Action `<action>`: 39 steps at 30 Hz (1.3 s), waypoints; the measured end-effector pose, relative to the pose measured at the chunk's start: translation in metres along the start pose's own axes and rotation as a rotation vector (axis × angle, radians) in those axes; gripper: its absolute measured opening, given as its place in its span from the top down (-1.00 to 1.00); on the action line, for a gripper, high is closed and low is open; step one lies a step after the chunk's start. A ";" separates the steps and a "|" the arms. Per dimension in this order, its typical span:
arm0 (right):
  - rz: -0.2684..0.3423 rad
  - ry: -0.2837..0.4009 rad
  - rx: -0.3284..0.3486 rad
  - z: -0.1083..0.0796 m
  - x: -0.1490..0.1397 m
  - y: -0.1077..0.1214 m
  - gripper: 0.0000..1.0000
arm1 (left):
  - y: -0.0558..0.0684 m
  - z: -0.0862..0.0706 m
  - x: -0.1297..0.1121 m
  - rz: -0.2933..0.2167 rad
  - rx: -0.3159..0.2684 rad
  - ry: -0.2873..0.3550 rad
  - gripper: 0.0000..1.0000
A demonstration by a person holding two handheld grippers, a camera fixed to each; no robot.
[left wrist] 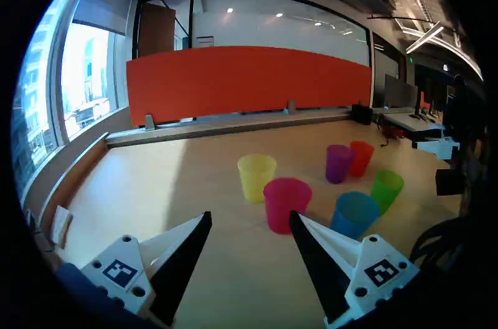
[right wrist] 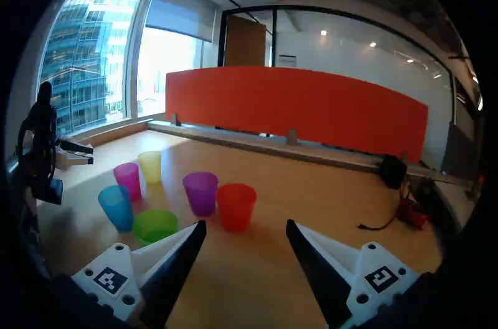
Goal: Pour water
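- Pale, smooth wood tabletop (left wrist: 187,173) is stretching out under both your grippers, with a matte orange divider (left wrist: 249,80) running along its far edge and tall windows (right wrist: 93,80) letting in daylight.
- You are holding the left gripper (left wrist: 249,216) with its pointed black-and-white fingers wide apart, gripping nothing.
- Your right gripper (right wrist: 244,224) is likewise gaping over bare wood.
- Printed black-and-white marker squares (left wrist: 120,272) are showing on the fingers. A small sign (right wrist: 287,60) on the glass wall is too small to read.
- Six tapered, translucent plastic cups are standing upright in a loose cluster ahead of you: yellow cup (left wrist: 256,176), pink cup (left wrist: 286,203), purple cup (left wrist: 338,163), red cup (left wrist: 360,157), green cup (left wrist: 386,190) and blue cup (left wrist: 354,214).
- Purple and red are standing just beside each other. I cannot tell whether any cup is holding water.
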State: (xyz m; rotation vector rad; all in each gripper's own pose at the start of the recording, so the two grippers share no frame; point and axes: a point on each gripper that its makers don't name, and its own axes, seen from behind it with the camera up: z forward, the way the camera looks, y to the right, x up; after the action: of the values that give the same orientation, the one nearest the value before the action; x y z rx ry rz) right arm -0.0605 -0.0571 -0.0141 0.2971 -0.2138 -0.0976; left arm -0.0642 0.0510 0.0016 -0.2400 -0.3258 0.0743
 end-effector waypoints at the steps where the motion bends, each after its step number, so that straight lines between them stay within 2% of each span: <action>1: 0.005 0.014 -0.014 0.000 0.004 0.002 -0.99 | -0.001 -0.001 0.004 -0.006 0.009 0.015 -0.84; 15: 0.001 0.166 -0.160 -0.006 0.042 0.023 -0.99 | -0.003 -0.007 0.045 -0.045 0.080 0.165 -0.84; 21: 0.026 0.232 -0.218 -0.012 0.058 0.031 -0.99 | -0.005 -0.012 0.058 -0.039 0.113 0.216 -0.84; 30: 0.067 0.315 -0.300 -0.023 0.076 0.046 -0.99 | -0.012 -0.029 0.088 -0.037 0.182 0.321 -0.84; 36: 0.084 0.369 -0.359 -0.034 0.083 0.056 -0.99 | -0.011 -0.035 0.102 -0.029 0.197 0.381 -0.84; 39: 0.084 0.378 -0.371 -0.038 0.082 0.058 -0.99 | -0.011 -0.035 0.102 -0.032 0.200 0.388 -0.84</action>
State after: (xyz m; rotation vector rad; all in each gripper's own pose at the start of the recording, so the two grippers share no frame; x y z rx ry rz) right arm 0.0318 -0.0022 -0.0160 -0.0660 0.1677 0.0042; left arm 0.0444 0.0435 0.0032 -0.0472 0.0644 0.0271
